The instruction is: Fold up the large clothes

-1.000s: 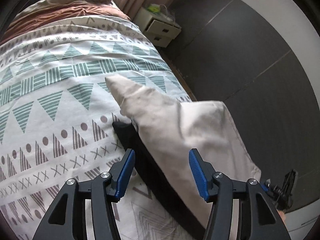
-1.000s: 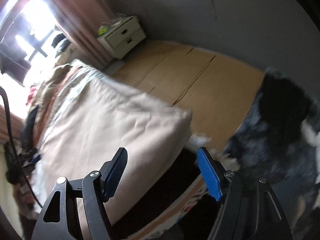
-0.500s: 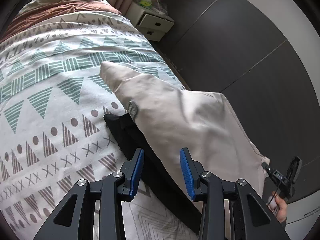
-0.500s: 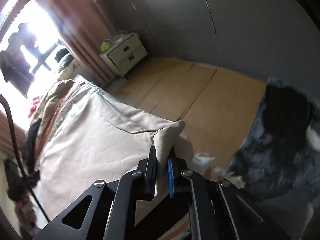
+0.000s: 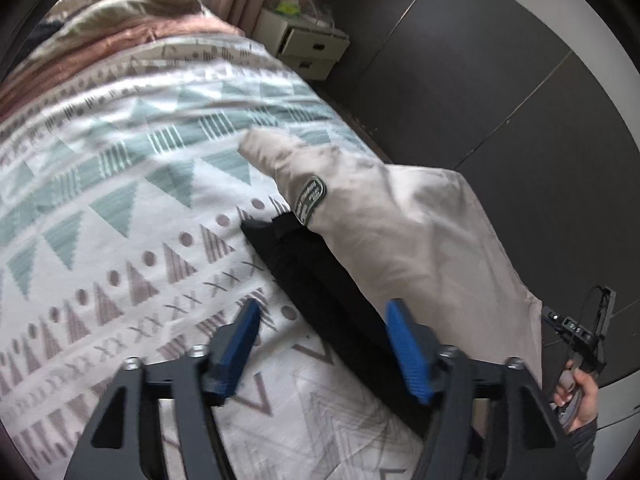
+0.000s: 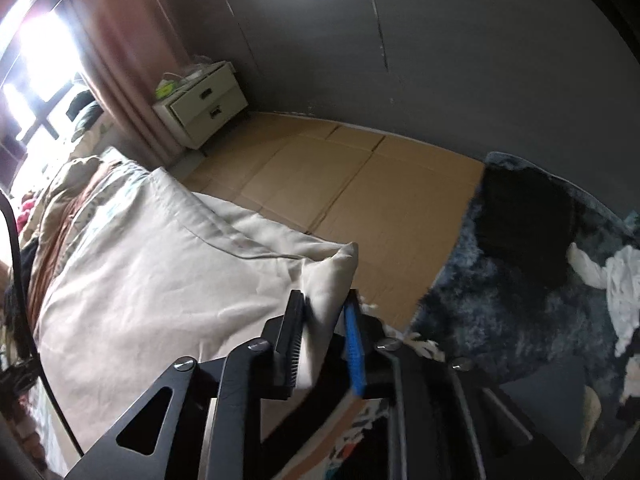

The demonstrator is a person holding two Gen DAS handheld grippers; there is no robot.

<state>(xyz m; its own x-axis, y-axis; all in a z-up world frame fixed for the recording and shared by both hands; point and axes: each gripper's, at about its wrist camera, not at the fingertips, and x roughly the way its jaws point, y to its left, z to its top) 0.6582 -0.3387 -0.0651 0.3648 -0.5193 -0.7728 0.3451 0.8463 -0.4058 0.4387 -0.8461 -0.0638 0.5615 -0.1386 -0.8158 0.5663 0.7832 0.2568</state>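
Beige, creased garment (image 6: 160,288) is pinched in the right gripper's (image 6: 324,344) jaws; left gripper's (image 5: 324,344) jaws gape.

The badge (image 5: 309,199) lettering on the beige garment (image 5: 404,236) is too small to read, and the right gripper (image 6: 325,334) hides its pinched corner.

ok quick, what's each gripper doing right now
Left gripper: open, holding nothing, over the black garment.
Right gripper: shut on a corner of the beige garment.
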